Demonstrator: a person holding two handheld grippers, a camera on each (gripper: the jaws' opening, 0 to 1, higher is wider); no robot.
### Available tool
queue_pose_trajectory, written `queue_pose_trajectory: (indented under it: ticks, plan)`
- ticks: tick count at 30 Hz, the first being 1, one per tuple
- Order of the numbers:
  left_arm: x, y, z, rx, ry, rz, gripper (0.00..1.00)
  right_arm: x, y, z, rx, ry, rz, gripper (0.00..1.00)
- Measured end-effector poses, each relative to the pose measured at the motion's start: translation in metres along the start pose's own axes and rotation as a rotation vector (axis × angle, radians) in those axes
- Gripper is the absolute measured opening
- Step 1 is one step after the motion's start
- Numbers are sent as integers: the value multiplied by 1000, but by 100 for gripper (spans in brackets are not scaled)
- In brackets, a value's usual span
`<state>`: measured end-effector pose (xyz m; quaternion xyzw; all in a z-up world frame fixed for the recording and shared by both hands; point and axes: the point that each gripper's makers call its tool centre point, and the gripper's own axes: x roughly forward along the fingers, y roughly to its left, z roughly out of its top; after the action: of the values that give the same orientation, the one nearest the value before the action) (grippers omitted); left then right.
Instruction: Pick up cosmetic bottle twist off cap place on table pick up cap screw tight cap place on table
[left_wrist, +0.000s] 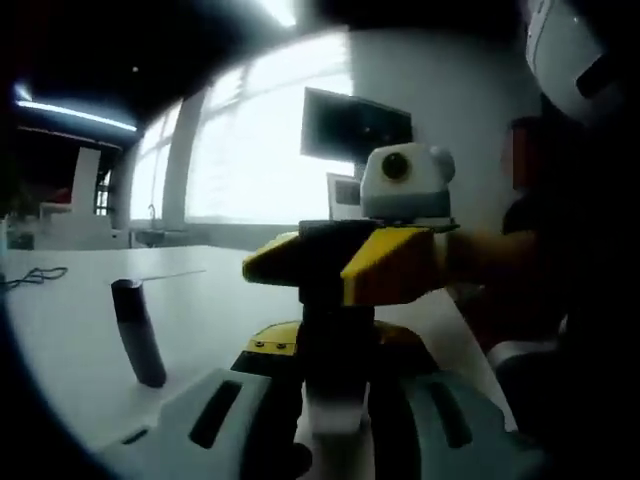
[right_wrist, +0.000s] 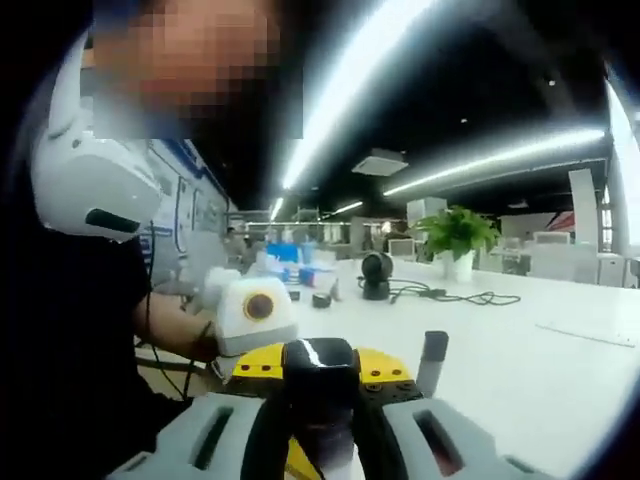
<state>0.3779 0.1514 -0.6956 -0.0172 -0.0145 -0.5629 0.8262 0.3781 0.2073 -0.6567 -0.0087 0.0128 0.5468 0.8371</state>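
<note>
Cosmetic bottle (left_wrist: 335, 410) sits clamped in the left gripper (left_wrist: 335, 425); right gripper (right_wrist: 322, 420) grips its cap (right_wrist: 320, 368), twisting; next comes rotation.

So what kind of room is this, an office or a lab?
Probably an open-plan office: a long white table with cables on it, a potted plant, a monitor by big windows, and ceiling strip lights.

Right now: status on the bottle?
Left gripper shut on bottle. Right gripper shut on cap. Dark tube upright on table, off to the side.
</note>
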Motion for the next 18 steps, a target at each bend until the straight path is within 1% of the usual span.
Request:
queue_pose_trajectory:
  ticks: [7,10,15,18]
  plan:
    - [-1,3,-1,3,4,24,14,0,-6,0,-2,-8,-141,17]
    - [-1,4,-1,8,6,33,14,-1,-7,0,-2,-7,-171,17]
    - [0,2,0,14,10,49,13,-1,-11,0,1,0,-240,17]
    - [0,4,0,15,11,63,13,-1,-15,-1,1,6,-317,16]
